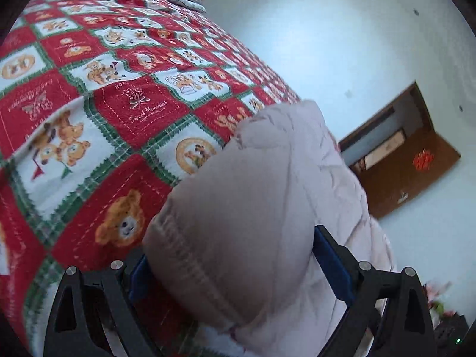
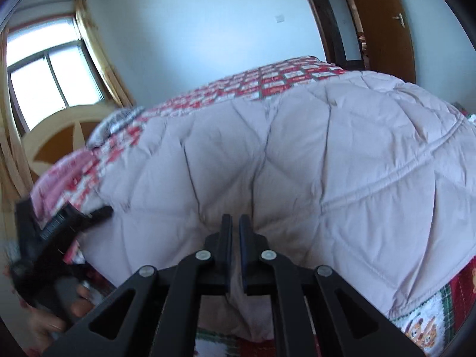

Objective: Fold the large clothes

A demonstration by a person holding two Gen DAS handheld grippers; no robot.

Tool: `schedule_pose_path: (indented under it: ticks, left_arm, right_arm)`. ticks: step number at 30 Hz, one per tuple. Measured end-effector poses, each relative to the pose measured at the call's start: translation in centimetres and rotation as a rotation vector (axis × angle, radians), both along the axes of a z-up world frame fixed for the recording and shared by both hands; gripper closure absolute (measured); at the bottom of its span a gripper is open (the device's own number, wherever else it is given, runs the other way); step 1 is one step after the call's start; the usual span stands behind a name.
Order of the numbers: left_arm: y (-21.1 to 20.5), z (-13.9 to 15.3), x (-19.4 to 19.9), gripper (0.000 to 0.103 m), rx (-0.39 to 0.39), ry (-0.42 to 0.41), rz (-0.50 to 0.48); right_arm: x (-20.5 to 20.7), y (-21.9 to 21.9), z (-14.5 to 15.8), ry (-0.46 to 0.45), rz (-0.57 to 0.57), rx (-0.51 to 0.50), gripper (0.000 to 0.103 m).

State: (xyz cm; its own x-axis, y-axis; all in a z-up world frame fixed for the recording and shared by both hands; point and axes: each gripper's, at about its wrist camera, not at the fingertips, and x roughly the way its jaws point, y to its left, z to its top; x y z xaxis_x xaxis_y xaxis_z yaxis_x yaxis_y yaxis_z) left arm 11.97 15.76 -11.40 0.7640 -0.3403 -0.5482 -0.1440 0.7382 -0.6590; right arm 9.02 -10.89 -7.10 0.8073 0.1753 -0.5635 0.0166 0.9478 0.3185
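Here, puffy quilted pale-pink garment (image 2: 327, 154) drapes the teddy-print bedspread (image 1: 119, 95).

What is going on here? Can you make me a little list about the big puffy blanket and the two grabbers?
thing being folded: pale pink quilted comforter
where it lies: on a bed with a red teddy-bear cover
right gripper: shut, pinching a fold of the comforter
left gripper: jaws wide, a thick roll of the comforter between its fingers
room: window, brown door
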Motion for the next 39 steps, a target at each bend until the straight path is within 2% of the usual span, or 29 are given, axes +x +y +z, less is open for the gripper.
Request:
schedule_pose_path:
  ticks: [2,4,5,6,7,9,11,13,17,20,22,23,24,26,28,31,33,35,37,39]
  left_arm:
    - [-0.3,0.1,0.0,0.009,0.007,-0.021,-0.001]
    - [-0.9,0.3,0.6,0.011,-0.003,-0.043,-0.033]
    - [-1.0,0.3,0.9,0.028,-0.025,-0.058,-0.053]
    - [-1.1,0.3,1.4,0.041,-0.046,-0.069,-0.070]
    - [-1.0,0.3,1.7,0.045,-0.059,-0.078,-0.079]
    - [-0.8,0.7,2.0,0.063,-0.081,-0.097,-0.102]
    - [-0.8,1.9,1.9,0.071,-0.083,-0.130,-0.143]
    - [-0.9,3.3,1.6,0.075,-0.084,-0.167,-0.171]
    - [-1.0,7.5,0.6,0.078,-0.059,-0.261,-0.245]
    - [-1.4,12.1,-1.4,0.078,0.057,-0.372,-0.299]
    - [-2.2,15.0,-3.2,0.078,0.184,-0.434,-0.319]
    - [-2.5,15.5,-3.8,0.078,0.229,-0.449,-0.325]
    - [-3.2,16.3,-4.6,0.078,0.305,-0.465,-0.336]
    - [-4.0,16.7,-5.4,0.078,0.404,-0.483,-0.346]
    - [-4.7,16.8,-6.3,0.078,0.442,-0.499,-0.371]
    - [-6.9,17.1,-7.6,0.078,0.516,-0.548,-0.417]
    - [-9.2,17.2,-8.2,0.078,0.549,-0.577,-0.455]
    - [-12.0,16.9,-8.9,0.078,0.581,-0.611,-0.516]
    - [-15.3,16.0,-9.8,0.078,0.618,-0.632,-0.597]
    - [-18.9,14.4,-11.1,0.078,0.674,-0.652,-0.696]
  right_arm:
    - [1.4,0.2,-2.4,0.080,0.004,-0.002,0.096]
    - [1.3,0.1,-3.3,0.048,-0.002,0.013,0.097]
    - [1.4,0.1,-3.2,0.051,-0.001,0.014,0.097]
    - [1.5,0.1,-3.2,0.059,0.001,0.019,0.097]
    - [1.6,0.0,-3.2,0.065,0.006,0.027,0.097]
    - [1.7,-0.3,-3.2,0.073,0.015,0.054,0.097]
    - [1.8,-1.0,-3.5,0.091,0.008,0.131,0.097]
    - [2.0,-1.3,-3.9,0.133,0.004,0.246,0.097]
    - [2.7,0.1,-4.2,0.203,0.046,0.391,0.097]
    - [2.7,3.5,-4.8,0.233,0.147,0.505,0.097]
    - [2.9,6.0,-5.3,0.260,0.248,0.586,0.098]
    - [3.3,7.7,-5.6,0.281,0.320,0.640,0.099]
    - [3.5,8.4,-5.7,0.291,0.363,0.667,0.099]
    - [3.4,8.8,-5.4,0.299,0.408,0.662,0.098]
    - [2.4,7.5,-4.4,0.276,0.421,0.643,0.092]
    - [-1.2,3.0,-1.0,0.139,0.367,0.571,0.092]
    - [-4.0,-1.1,1.4,0.028,0.278,0.502,0.092]
    - [-6.7,-5.3,2.8,-0.042,0.127,0.399,0.091]
    - [-8.4,-9.0,2.6,-0.036,0.007,0.342,0.091]
    - [-9.2,-11.0,1.1,0.008,-0.044,0.366,0.091]
